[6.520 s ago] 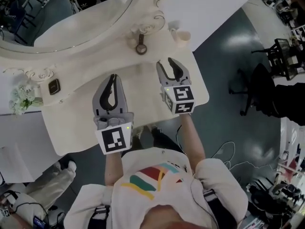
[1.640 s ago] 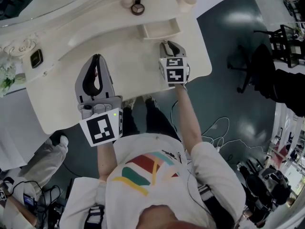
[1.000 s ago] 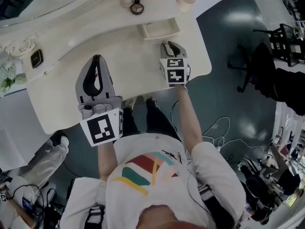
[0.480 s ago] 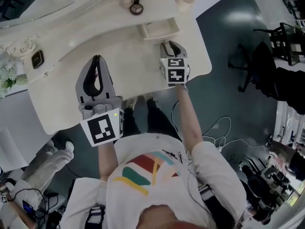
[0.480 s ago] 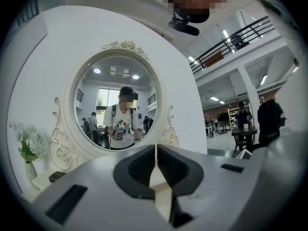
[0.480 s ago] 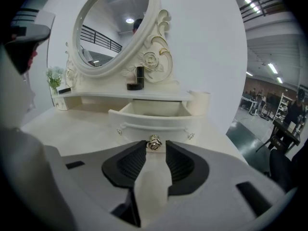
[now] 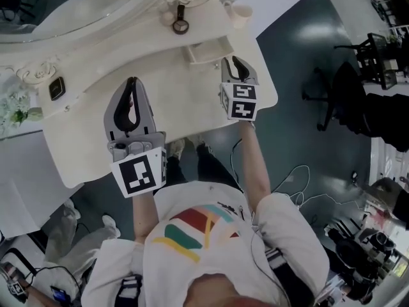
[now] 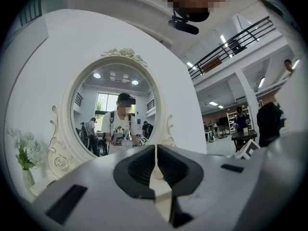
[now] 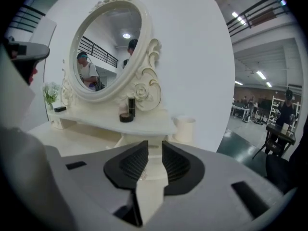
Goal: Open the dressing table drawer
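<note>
The cream dressing table has a small drawer under its raised shelf, standing pulled out toward me. My right gripper hovers just right of and in front of the drawer, above the tabletop. Its jaws stand a narrow gap apart with nothing between them. My left gripper hangs over the middle of the tabletop, well left of the drawer, shut and empty; in the left gripper view its pads meet in a thin line.
An oval mirror rises at the table's back. On the shelf stand a dark bottle with a round compact and a pale cup. A dark small device and white flowers lie left. An office chair stands right.
The drawer, shut in the oldest frame, stands pulled out. Over the last second my right gripper has lifted off the table's front and tilted up; the left gripper rose slightly.
</note>
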Motion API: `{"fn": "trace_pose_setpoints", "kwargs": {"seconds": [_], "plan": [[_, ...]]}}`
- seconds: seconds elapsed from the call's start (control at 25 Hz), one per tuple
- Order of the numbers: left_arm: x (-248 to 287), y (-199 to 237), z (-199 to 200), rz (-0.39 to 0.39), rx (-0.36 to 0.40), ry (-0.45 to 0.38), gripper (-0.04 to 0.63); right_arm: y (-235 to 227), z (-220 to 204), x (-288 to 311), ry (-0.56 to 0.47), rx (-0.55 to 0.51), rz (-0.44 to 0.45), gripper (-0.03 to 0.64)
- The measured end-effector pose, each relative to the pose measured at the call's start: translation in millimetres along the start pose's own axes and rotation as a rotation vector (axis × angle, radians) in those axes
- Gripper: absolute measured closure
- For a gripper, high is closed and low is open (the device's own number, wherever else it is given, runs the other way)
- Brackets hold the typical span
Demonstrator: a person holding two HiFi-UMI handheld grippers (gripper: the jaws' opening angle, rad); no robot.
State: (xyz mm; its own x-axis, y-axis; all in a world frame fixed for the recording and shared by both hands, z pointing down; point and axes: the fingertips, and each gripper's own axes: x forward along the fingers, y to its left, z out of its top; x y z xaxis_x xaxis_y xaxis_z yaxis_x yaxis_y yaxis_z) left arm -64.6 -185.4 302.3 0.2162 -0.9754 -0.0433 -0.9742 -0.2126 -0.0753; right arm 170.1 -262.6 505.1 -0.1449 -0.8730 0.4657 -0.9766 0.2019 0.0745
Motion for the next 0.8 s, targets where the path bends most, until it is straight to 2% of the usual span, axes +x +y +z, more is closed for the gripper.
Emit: {"fn": "trace_pose_setpoints", "kwargs": {"seconds": [0.16, 0.4, 0.6, 0.8], "plan": [[-1.4, -4.7, 25.3, -0.009, 0.002, -0.045, 0.583, -9.2, 58.2, -24.0, -0.128, -0.017, -0.045, 0.590], [-3.3, -7.1, 51.9, -0.036, 0.017, -0.082, 0.583, -5.1, 143.8, -73.5, -0.337, -0.019, -0.074, 0.614], [-8.8, -10.9, 61.1, -0.060, 0.027, -0.071, 0.583, 12.0, 184.1, -120.2, -0.456, -0.037, -0.069, 0.615], [-14.5, -16.1, 74.6, -0.077, 0.025, -0.097, 0.583, 31.0, 210.1, -166.5, -0.567, -0.075, -0.069, 0.615]]}}
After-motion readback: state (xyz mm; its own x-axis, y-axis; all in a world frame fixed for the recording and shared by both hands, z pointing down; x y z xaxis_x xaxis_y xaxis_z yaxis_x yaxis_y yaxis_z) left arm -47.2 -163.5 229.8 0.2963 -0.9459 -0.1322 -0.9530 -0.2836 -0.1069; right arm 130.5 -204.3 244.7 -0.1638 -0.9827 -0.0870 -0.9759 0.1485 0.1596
